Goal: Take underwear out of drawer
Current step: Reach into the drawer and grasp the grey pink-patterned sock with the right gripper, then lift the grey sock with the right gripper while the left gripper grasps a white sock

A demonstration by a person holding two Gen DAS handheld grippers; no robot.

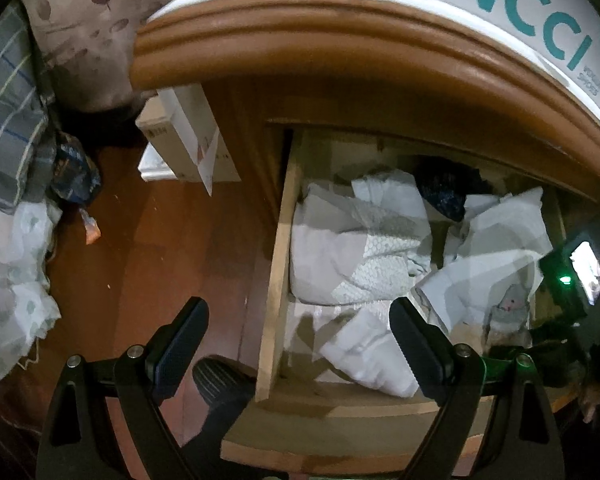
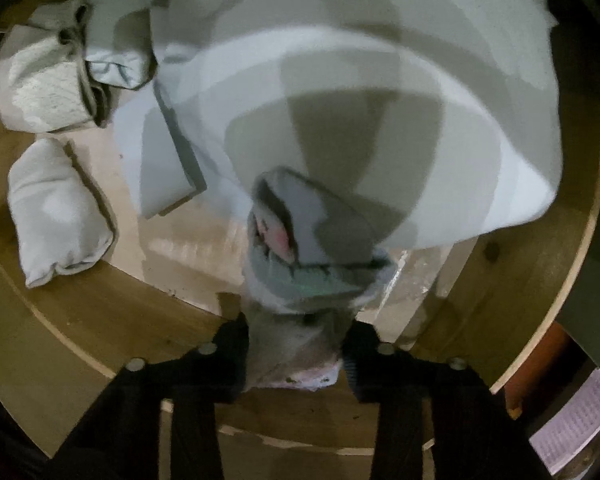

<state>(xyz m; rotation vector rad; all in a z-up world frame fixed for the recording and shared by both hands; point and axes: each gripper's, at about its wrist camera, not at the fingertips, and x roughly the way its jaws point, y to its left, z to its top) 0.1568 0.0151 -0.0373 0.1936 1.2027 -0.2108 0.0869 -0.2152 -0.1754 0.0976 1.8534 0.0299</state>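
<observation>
The wooden drawer (image 1: 276,280) stands pulled out, holding folded white and pale grey garments (image 1: 360,248). In the right wrist view my right gripper (image 2: 300,328) is shut on a rolled grey-and-white piece of underwear (image 2: 312,248) with a bit of pink in it, near the drawer's front wall (image 2: 100,320). A large white garment (image 2: 380,100) lies just behind it. My left gripper (image 1: 298,306) hangs open above the drawer's left wall, one finger over the floor and the other over the clothes, with nothing between them.
A dark bundle (image 1: 440,192) lies at the drawer's back. A white box with teal letters (image 1: 500,8) sits on the cabinet top. Cardboard boxes (image 1: 188,140) stand on the red-brown floor (image 1: 160,260), with bedding (image 1: 12,240) at the left. A small white roll (image 2: 56,216) lies front left.
</observation>
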